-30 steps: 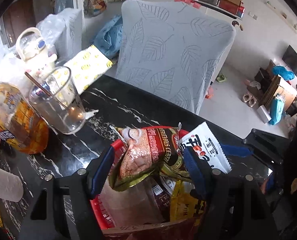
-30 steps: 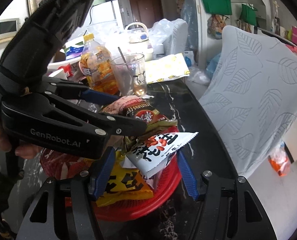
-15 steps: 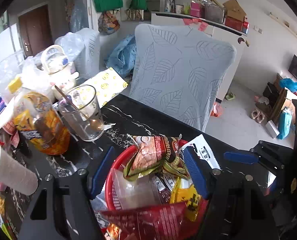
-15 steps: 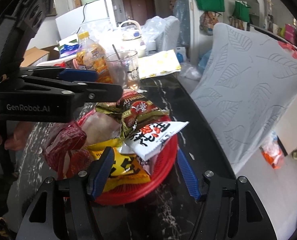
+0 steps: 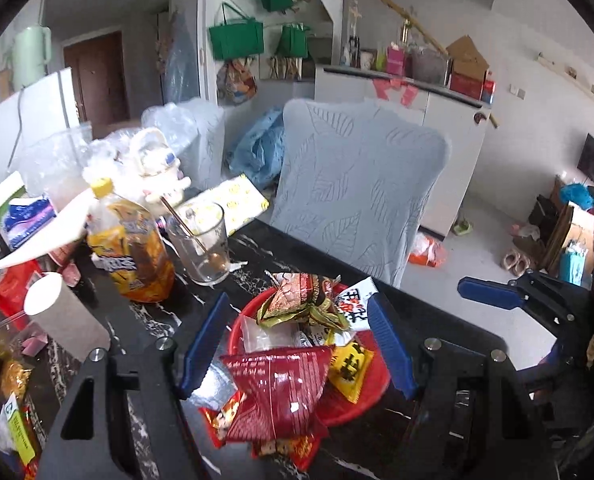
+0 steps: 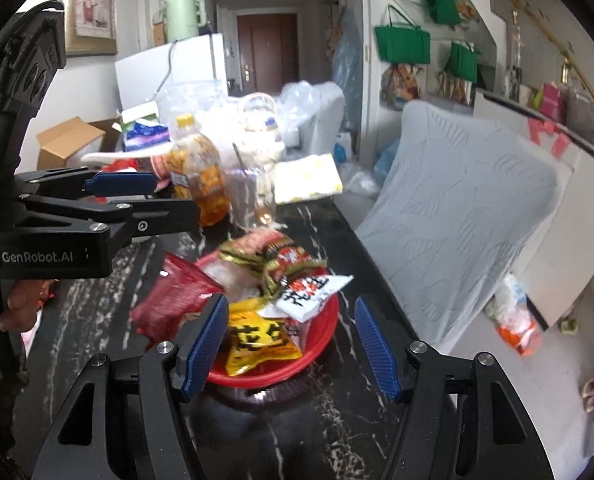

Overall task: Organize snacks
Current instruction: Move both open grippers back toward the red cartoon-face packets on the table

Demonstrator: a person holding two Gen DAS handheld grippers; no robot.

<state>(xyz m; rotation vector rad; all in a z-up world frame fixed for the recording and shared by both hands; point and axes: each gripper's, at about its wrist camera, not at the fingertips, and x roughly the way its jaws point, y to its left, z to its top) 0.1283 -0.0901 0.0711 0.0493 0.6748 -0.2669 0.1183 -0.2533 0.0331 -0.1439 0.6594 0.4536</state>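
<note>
Black marble tabletop (image 5: 309,248) fills the left wrist view, a red basket (image 5: 371,394) of snack packets low centre near the table's right edge. Left gripper (image 5: 297,344) hangs spread, empty; a second ago it sat right among the packets, now the drinking glass (image 5: 201,248) and the orange bottle (image 5: 131,256) show upper left. Right wrist view: right gripper (image 6: 291,346) spread, empty above the basket; "GenRobot.AI" reads mid-left.

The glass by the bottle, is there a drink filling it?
No. The glass looks nearly empty, with only a spoon leaning inside.
</note>
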